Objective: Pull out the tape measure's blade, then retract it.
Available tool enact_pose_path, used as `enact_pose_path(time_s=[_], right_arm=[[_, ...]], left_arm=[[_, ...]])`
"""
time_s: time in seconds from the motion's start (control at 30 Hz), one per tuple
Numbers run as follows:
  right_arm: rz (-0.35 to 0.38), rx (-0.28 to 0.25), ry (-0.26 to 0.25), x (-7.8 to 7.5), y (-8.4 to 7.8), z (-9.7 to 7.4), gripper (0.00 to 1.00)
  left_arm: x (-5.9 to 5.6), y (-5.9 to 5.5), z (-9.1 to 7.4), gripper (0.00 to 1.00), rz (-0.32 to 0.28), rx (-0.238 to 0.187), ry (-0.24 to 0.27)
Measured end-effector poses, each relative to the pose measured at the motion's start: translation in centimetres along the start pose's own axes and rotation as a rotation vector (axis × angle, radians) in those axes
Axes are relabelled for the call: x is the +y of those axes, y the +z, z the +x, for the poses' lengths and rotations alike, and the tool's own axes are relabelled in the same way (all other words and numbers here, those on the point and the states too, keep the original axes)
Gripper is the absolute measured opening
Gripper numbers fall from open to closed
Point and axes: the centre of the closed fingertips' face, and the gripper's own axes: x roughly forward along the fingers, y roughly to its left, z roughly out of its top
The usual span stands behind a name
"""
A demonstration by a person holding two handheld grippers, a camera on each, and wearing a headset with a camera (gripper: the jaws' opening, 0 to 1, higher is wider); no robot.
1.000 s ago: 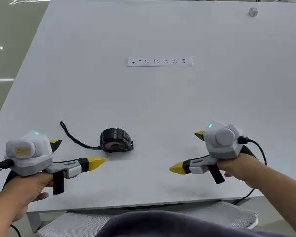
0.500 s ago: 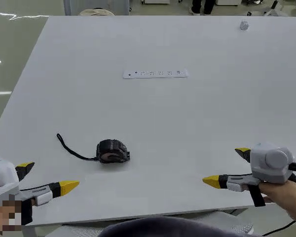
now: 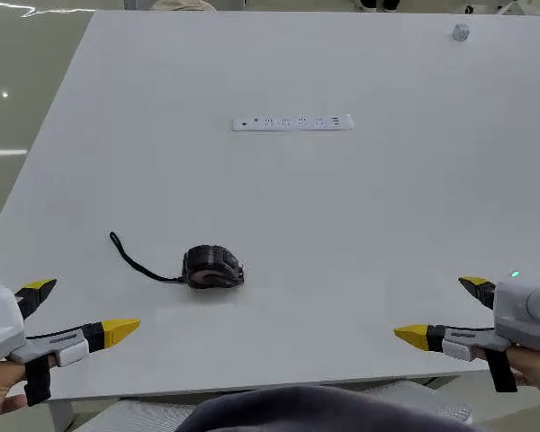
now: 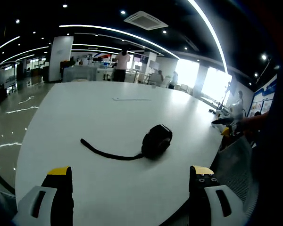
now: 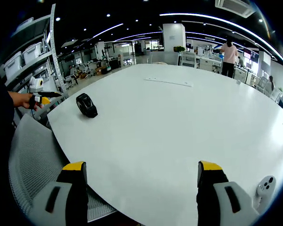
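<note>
A black tape measure lies on the white table, its black wrist strap trailing to the left. No blade shows out of its case. The same tape measure sits ahead of my left gripper, and further off to the left as tape measure in the right gripper view. My left gripper hangs open at the table's near left edge, well short of the tape. Off at the near right edge my right gripper stands open, nothing between its jaws.
A white power strip lies across the middle of the table. A small round grey object sits at the far right corner. A grey mesh chair back is below the near edge. People stand in the room beyond.
Both grippers have drawn back and apart toward the table's near corners, away from the tape measure. The tape measure has stayed in place; the head camera shifted.
</note>
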Motion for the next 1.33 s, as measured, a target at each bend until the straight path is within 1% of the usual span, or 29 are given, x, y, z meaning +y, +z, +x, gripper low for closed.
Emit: enact_pose_path(time_s=[0.07,0.2,0.33,0.5,0.63,0.67,0.73,0.8,0.9,0.93,1.0,1.13,1.33], right_arm=[[-0.007,0.008,-0.001,-0.1,-0.2,0.1,1.00],[-0.011,0.019,0.000,-0.1,-0.1,0.3,1.00],[-0.005,0.012,0.002,-0.1,0.3,0.3,1.00],[-0.006,0.010,-0.007,-0.2,0.2,0.0,1.00],[-0.011,0.025,-0.013,0.0,-0.2,-0.5,1.00],[-0.015,0.029,-0.016,0.1,-0.4,-0.7,1.00],[-0.016,0.033,-0.020,0.1,-0.6,-0.9,1.00],[-0.003,0.028,-0.025,0.1,-0.7,-1.2,1.00],[0.001,0.025,-0.038,-0.1,-0.7,-1.4,1.00],[0.001,0.025,-0.039,-0.2,-0.7,-1.4,1.00],[-0.001,0.027,-0.040,-0.2,-0.7,-1.5,1.00],[0.003,0.024,-0.041,-0.2,-0.7,-1.6,1.00],[0.013,0.026,-0.040,-0.1,-1.0,-1.5,1.00]], left_arm=[[-0.1,-0.1,0.1,1.00,0.000,0.000,-0.003],[-0.2,-0.6,0.2,1.00,0.013,0.017,-0.011],[0.2,-0.6,-0.2,1.00,0.018,0.023,-0.010],[0.6,-0.8,-1.0,1.00,0.009,0.031,-0.012],[0.7,-1.0,-1.1,1.00,-0.017,0.030,-0.010],[0.8,-1.2,-1.1,1.00,-0.027,0.040,-0.006],[0.8,-1.2,-1.2,1.00,-0.024,0.043,-0.004],[0.8,-1.0,-1.2,1.00,-0.005,0.037,0.000],[0.8,-0.7,-1.1,1.00,0.004,0.027,0.004],[0.9,-0.5,-1.1,1.00,0.007,0.020,0.008],[1.2,0.2,-1.2,1.00,0.022,-0.008,0.018],[1.4,0.7,-1.3,1.00,-0.005,-0.021,0.020],[1.3,0.6,-1.4,1.00,-0.013,-0.025,0.022]])
